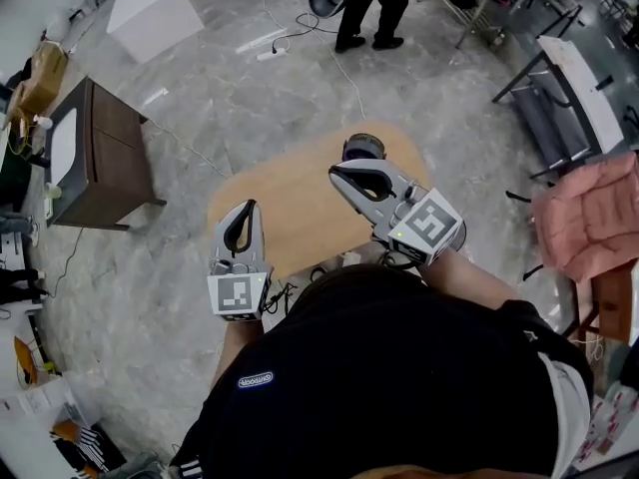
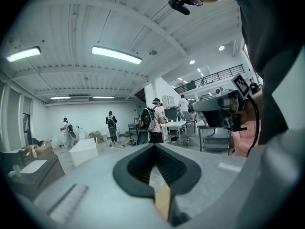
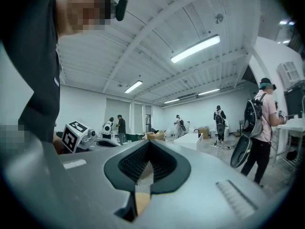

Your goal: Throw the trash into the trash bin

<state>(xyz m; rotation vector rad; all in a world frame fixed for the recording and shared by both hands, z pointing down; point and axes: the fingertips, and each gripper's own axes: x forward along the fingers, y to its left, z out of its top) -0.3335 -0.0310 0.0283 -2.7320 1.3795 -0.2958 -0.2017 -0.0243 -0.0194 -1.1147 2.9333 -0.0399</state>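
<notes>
Head view: left gripper [image 1: 247, 206] and right gripper [image 1: 337, 173] both clenched, empty, over the wooden table [image 1: 290, 208]. I see no trash; I judge the task either finished or unstarted.

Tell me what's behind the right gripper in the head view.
A dark round container at the wooden table's far edge. The right gripper covers its near side; its contents cannot be seen.

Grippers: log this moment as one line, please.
left gripper: shut, empty | right gripper: shut, empty | both above wooden table | dark round container at table's far edge
</notes>
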